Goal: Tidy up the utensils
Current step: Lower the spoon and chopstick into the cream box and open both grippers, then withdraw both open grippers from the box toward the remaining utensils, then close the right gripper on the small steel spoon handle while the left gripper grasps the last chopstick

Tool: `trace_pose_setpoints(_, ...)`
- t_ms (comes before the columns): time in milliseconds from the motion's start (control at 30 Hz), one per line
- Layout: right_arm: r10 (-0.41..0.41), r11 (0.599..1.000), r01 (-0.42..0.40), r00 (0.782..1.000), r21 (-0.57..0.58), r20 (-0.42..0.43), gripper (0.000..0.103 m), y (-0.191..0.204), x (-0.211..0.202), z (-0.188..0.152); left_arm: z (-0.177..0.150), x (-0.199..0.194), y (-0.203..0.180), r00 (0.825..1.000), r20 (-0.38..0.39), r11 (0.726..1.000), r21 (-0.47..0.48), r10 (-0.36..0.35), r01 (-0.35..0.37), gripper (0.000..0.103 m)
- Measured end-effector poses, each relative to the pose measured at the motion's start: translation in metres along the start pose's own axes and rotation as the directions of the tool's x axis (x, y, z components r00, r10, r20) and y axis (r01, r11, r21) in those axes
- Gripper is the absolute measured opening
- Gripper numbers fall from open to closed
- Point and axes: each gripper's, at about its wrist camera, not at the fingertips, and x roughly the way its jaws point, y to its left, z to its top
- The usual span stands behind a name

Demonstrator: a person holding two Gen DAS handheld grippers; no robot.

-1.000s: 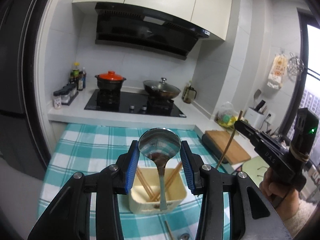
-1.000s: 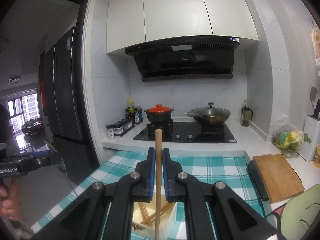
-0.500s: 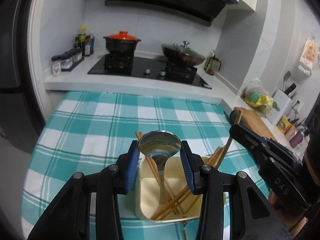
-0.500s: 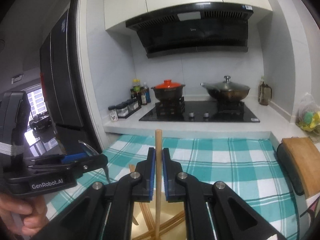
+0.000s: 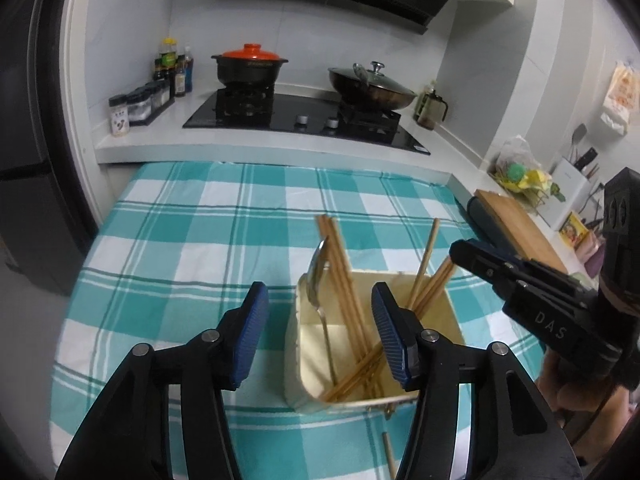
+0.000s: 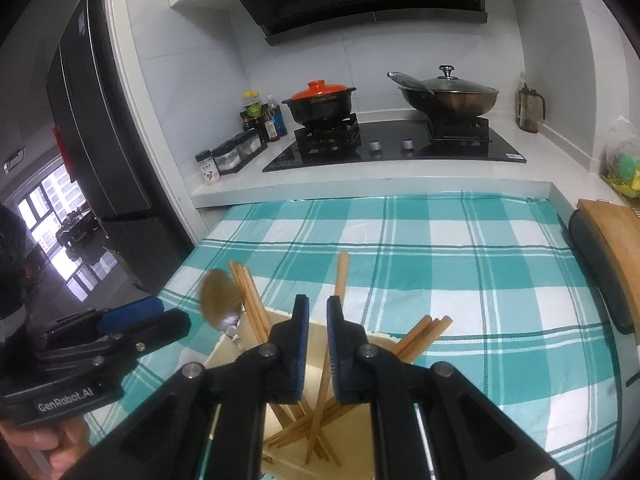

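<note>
A cream utensil holder (image 5: 298,354) stands on the teal checked tablecloth (image 5: 200,240). Several wooden chopsticks (image 5: 348,280) lean in it, and a metal spoon (image 5: 318,276) leans against its left rim, bowl up. My left gripper (image 5: 316,332) is open and empty, its jaws wide on either side of the holder. My right gripper (image 6: 317,342) is above the holder (image 6: 356,440) with its jaws slightly apart around one chopstick (image 6: 340,276) that stands in the holder. The spoon shows blurred in the right wrist view (image 6: 218,294).
One chopstick (image 5: 388,454) lies on the cloth in front of the holder. A wooden cutting board (image 5: 516,224) and a dark pad (image 6: 600,276) lie at the table's right edge. A counter with a hob (image 5: 300,120), two pots and bottles runs behind.
My left gripper has opened and let go of the spoon, which now leans in the holder. My right gripper has lowered its chopstick into the holder and its jaws have parted slightly.
</note>
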Motion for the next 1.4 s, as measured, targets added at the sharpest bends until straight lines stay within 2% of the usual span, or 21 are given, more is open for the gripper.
trace_pose_setpoints(33,-0.010,1.000,0.010,1.000,-0.009,0.007,0.024,0.001,-0.008,0.000,-0.006,-0.011,0.001,1.000,0.001,1.000,0.018,0.006,-0.006,0.062)
trace_pose_setpoints(67,-0.018,1.000,0.018,1.000,-0.021,0.021,0.041,0.003,-0.020,-0.001,-0.013,-0.022,0.002,1.000,-0.003,0.999,0.036,0.012,-0.012,0.063)
trace_pose_setpoints(100,-0.022,0.999,0.023,0.999,-0.034,0.040,0.050,0.004,-0.032,-0.003,-0.021,-0.032,0.003,1.000,-0.011,0.998,0.053,0.014,-0.014,0.066)
trace_pose_setpoints(167,-0.036,0.996,0.040,0.997,-0.073,0.063,0.050,0.008,-0.059,-0.010,-0.042,-0.052,0.006,0.999,-0.039,0.997,0.081,0.016,-0.012,0.067)
trace_pose_setpoints(267,-0.050,0.990,0.056,0.997,-0.132,0.050,0.050,0.013,-0.099,-0.029,-0.086,-0.078,0.012,0.995,-0.097,0.995,0.096,0.018,-0.009,0.070)
trace_pose_setpoints(500,-0.142,0.955,0.136,0.990,-0.265,-0.005,0.051,0.014,-0.173,-0.126,-0.196,-0.113,0.003,0.987,-0.162,0.997,0.071,0.018,-0.007,0.074)
trace_pose_setpoints(600,-0.187,0.952,0.173,0.982,-0.252,-0.032,0.051,0.012,-0.187,-0.174,-0.232,-0.115,-0.009,0.986,-0.165,1.000,0.019,-0.004,0.007,0.075)
trace_pose_setpoints(700,-0.202,0.968,0.191,0.978,-0.163,-0.052,0.051,0.007,-0.196,-0.223,-0.259,-0.111,-0.021,0.986,-0.167,0.999,-0.035,-0.022,0.016,0.075)
trace_pose_setpoints(833,-0.216,0.976,0.214,0.971,-0.033,-0.099,0.051,-0.001,-0.195,-0.281,-0.275,-0.102,-0.037,0.978,-0.206,1.000,-0.013,-0.025,0.023,0.075)
trace_pose_setpoints(967,-0.197,0.980,0.200,0.967,-0.001,-0.160,0.050,-0.004,-0.186,-0.311,-0.279,-0.101,-0.044,0.980,-0.196,1.000,0.019,0.012,-0.008,0.075)
trace_pose_setpoints(1033,-0.182,0.981,0.190,0.969,0.029,-0.164,0.044,-0.006,-0.183,-0.314,-0.281,-0.101,-0.042,0.981,-0.196,1.000,-0.002,0.006,-0.007,0.076)
trace_pose_setpoints(1067,-0.168,0.983,0.178,0.971,0.046,-0.171,0.035,-0.008,-0.180,-0.313,-0.282,-0.101,-0.042,0.981,-0.196,1.000,-0.009,0.006,-0.008,0.076)
trace_pose_setpoints(1100,-0.157,0.984,0.170,0.971,0.060,-0.179,0.031,-0.009,-0.177,-0.313,-0.282,-0.101,-0.041,0.980,-0.197,1.000,-0.012,0.010,-0.013,0.076)
trace_pose_setpoints(1200,-0.130,0.985,0.149,0.970,0.083,-0.206,0.022,-0.009,-0.166,-0.312,-0.284,-0.103,-0.039,0.981,-0.190,0.999,-0.003,0.037,-0.039,0.076)
trace_pose_setpoints(1400,-0.079,0.993,0.098,0.964,0.064,-0.254,0.021,0.008,-0.136,-0.299,-0.283,-0.102,-0.032,0.981,-0.184,0.998,-0.022,0.053,-0.058,0.077)
